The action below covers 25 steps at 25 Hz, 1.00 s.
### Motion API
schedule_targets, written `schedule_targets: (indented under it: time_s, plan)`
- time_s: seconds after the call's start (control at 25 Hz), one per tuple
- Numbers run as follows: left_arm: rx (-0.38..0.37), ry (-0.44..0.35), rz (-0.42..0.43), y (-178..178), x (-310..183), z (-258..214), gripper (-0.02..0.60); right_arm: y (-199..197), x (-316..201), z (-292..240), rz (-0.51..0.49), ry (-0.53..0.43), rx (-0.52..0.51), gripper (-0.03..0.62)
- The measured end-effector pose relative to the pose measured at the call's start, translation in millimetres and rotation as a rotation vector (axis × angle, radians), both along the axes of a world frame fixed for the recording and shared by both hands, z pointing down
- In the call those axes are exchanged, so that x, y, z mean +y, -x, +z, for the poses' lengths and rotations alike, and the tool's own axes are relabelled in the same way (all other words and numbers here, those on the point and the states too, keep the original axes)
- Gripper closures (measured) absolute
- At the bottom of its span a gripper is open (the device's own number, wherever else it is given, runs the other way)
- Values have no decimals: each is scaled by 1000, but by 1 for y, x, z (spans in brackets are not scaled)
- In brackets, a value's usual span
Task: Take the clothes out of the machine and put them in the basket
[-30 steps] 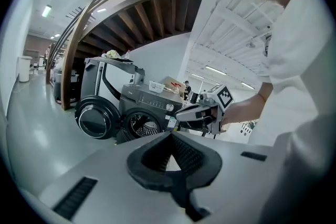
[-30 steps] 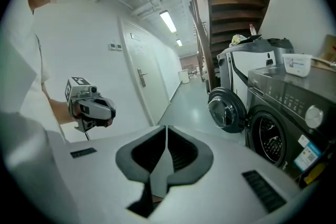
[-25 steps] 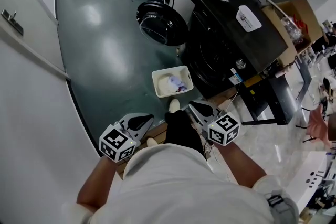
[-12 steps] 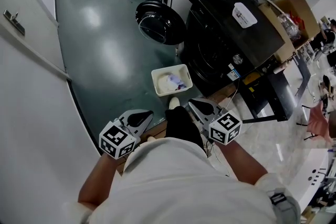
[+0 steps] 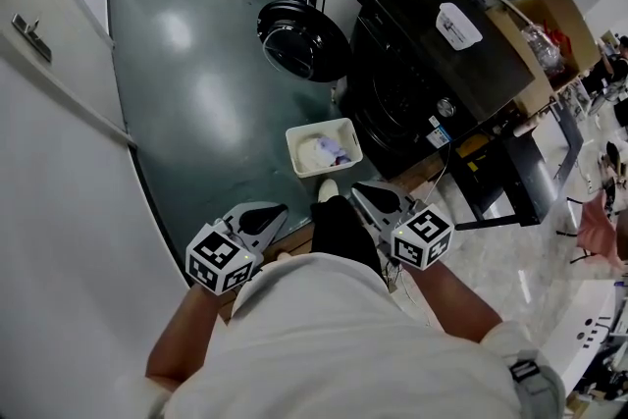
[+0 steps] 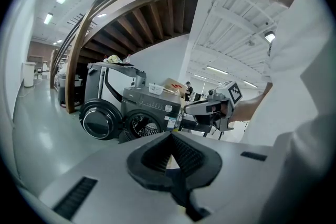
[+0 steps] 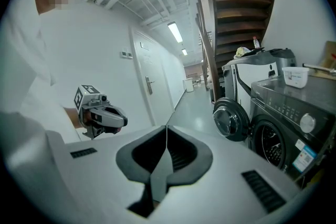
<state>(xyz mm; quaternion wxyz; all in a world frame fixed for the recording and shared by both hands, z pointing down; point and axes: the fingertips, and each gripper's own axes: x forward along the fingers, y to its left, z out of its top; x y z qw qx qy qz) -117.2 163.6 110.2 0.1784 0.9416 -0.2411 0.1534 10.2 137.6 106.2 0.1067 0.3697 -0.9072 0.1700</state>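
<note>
The dark washing machine [image 5: 442, 64] stands ahead to the right, its round door [image 5: 302, 42] swung open to the left. On the floor in front of it sits a white basket [image 5: 296, 158] holding pale and purple clothes [image 5: 326, 151]. My left gripper [image 5: 280, 209] and right gripper [image 5: 357, 190] are held close to my body, well short of the basket, both shut and empty. The left gripper view looks past its shut jaws [image 6: 170, 135] at the machine [image 6: 147, 115] and the right gripper [image 6: 197, 108]. The right gripper's own view shows its jaws [image 7: 166, 128] shut, with the door [image 7: 229, 120] beyond.
A white wall with a door [image 5: 39, 54] runs along the left. A cardboard box [image 5: 549, 25] and a black frame [image 5: 510, 182] stand right of the machine. A white tub [image 5: 458, 26] rests on the machine top. Green floor [image 5: 196, 83] stretches ahead.
Both grippers stay shut and close to my body; only the head view has shifted very slightly.
</note>
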Motion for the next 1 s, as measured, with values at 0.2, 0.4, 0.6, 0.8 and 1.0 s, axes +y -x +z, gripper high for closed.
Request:
schedule_targets:
  time_s: [0.2, 0.4, 0.6, 0.8, 1.0]
  plan:
    - [-1, 4, -4, 0, 4, 3, 583, 2, 4, 0, -5, -4, -4, 582]
    - [-5, 10, -5, 3, 6, 6, 583, 3, 5, 0, -6, -4, -2, 582]
    - [-4, 15, -15, 10, 6, 8, 583, 8, 3, 0, -8, -4, -2, 582]
    - [0, 20, -26, 12, 5, 9, 583, 10, 1, -1, -16, -5, -2, 582]
    - [4, 27, -34, 12, 4, 13, 583, 12, 0, 4, -23, 1, 0, 582]
